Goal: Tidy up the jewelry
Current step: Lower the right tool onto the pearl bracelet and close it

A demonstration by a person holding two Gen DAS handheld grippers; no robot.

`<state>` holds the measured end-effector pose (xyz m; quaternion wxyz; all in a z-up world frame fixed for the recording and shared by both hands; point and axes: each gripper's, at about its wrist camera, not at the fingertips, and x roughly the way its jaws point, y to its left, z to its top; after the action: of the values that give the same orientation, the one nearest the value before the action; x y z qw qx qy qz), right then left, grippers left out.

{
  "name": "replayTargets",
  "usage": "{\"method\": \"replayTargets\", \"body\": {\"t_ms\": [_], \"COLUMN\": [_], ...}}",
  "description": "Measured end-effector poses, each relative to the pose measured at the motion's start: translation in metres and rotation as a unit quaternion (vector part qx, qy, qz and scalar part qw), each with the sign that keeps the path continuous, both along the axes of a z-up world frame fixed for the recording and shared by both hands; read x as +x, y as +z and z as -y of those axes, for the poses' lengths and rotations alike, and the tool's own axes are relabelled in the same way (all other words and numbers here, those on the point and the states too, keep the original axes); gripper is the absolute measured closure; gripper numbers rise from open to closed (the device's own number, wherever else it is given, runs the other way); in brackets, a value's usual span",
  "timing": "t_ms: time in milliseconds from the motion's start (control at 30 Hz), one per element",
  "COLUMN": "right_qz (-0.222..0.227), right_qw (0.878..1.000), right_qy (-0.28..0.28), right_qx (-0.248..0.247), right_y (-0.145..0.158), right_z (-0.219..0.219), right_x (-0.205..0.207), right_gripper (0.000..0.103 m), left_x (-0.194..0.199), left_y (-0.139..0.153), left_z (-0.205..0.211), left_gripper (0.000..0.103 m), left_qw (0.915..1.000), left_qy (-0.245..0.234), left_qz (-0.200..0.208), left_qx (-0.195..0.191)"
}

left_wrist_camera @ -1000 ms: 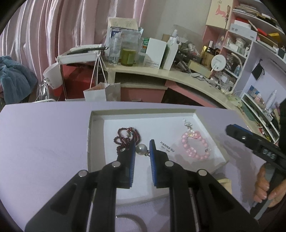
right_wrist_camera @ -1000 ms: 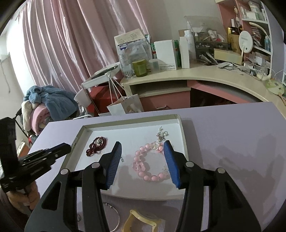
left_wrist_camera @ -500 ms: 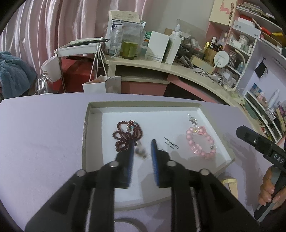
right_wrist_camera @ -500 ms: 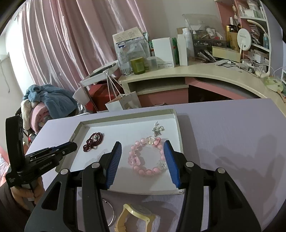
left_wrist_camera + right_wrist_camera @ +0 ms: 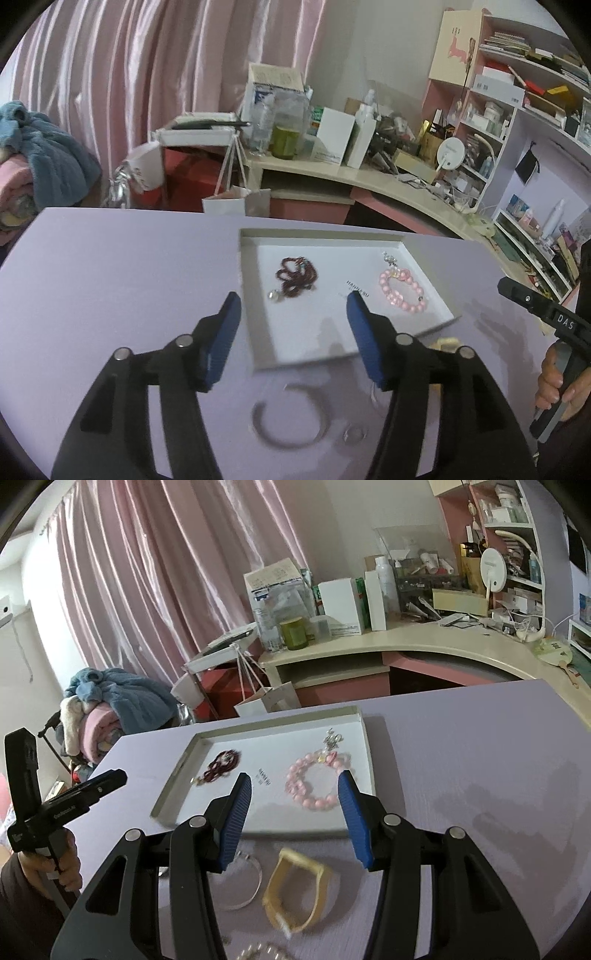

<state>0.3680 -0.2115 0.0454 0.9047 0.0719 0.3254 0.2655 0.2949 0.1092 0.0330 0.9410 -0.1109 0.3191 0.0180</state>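
Note:
A white tray [image 5: 255,299] [image 5: 177,794] lies on the lilac table. In it are a dark red bead string [image 5: 295,277] [image 5: 221,762], a pearl earring [image 5: 274,294] beside it, and a pink bead bracelet [image 5: 400,291] [image 5: 314,781]. My left gripper [image 5: 291,325] hovers above the tray's near left corner, its jaws opening with nothing between them. My right gripper [image 5: 295,801] is open and empty over the tray's near edge. In front of the tray lie a silver bangle [image 5: 288,417] [image 5: 243,882], a small ring [image 5: 354,432] and a yellow watch band [image 5: 295,890].
A pearl strand [image 5: 258,950] shows at the bottom edge of the right wrist view. Behind the table stand a cluttered desk [image 5: 369,177], a paper bag [image 5: 236,201], shelves [image 5: 517,110] and pink curtains [image 5: 166,590]. A hand [image 5: 557,384] holds the other tool.
The left gripper let go of the pearl earring, which now lies in the tray by the red beads; its jaws widened and it pulled back. The right gripper also drew back.

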Motion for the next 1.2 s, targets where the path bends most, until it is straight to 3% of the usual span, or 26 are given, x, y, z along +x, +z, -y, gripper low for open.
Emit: {"method": "replayTargets", "body": {"t_ms": [300, 567, 933, 1200], "right_qz": [0.004, -0.01, -0.031, -0.051], "right_qw": [0.999, 0.998, 0.996, 0.992], "right_qy": [0.017, 0.015, 0.006, 0.006], "right_qx": [-0.043, -0.064, -0.078, -0.111], "right_y": [-0.019, -0.039, -0.06, -0.076], "right_z": [-0.008, -0.004, 0.0, -0.006], "right_x": [-0.063, -0.093, -0.106, -0.105], "right_gripper": [0.052, 0.052, 0.053, 0.065], "left_x": [-0.074, -0.121, -0.14, -0.144], "left_y": [-0.001, 0.0, -0.008, -0.013], "left_z": [-0.001, 0.009, 0.016, 0.016], "left_gripper": [0.027, 0.02, 0.015, 0.014], "left_qw": [0.9994, 0.9981, 0.9979, 0.9981], "left_qy": [0.026, 0.032, 0.034, 0.033], "left_qz": [0.014, 0.036, 0.036, 0.031], "left_qx": [0.018, 0.04, 0.042, 0.042]}}
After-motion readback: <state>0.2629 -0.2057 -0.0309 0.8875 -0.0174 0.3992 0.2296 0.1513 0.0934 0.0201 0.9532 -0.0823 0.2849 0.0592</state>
